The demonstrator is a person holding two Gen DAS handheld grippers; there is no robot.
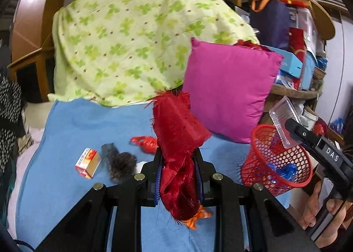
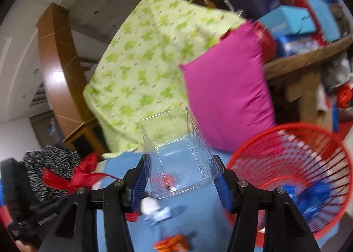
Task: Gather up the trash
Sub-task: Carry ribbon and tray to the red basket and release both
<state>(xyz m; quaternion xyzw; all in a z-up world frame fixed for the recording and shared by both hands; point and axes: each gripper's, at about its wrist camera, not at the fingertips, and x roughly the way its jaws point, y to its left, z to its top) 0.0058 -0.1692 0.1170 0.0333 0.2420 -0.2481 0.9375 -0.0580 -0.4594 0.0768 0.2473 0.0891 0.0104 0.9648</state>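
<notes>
My left gripper (image 1: 178,161) is shut on a frayed red cloth scrap (image 1: 178,137) and holds it above the blue sheet (image 1: 72,130). My right gripper (image 2: 181,173) is shut on a clear plastic tray (image 2: 176,152); it also shows in the left wrist view (image 1: 284,124), raised over the rim of the red mesh basket (image 1: 275,161). The basket (image 2: 293,163) lies to the right and has blue trash in it. On the sheet lie a small orange and white box (image 1: 88,162), a dark fuzzy object (image 1: 120,162), a red wrapper (image 1: 144,141) and an orange scrap (image 2: 172,244).
A magenta cushion (image 1: 229,88) leans behind the basket. A green clover blanket (image 1: 132,38) is piled at the back. A wooden shelf (image 1: 308,53) full of boxes stands on the right. A black and white garment (image 2: 50,170) lies at the left.
</notes>
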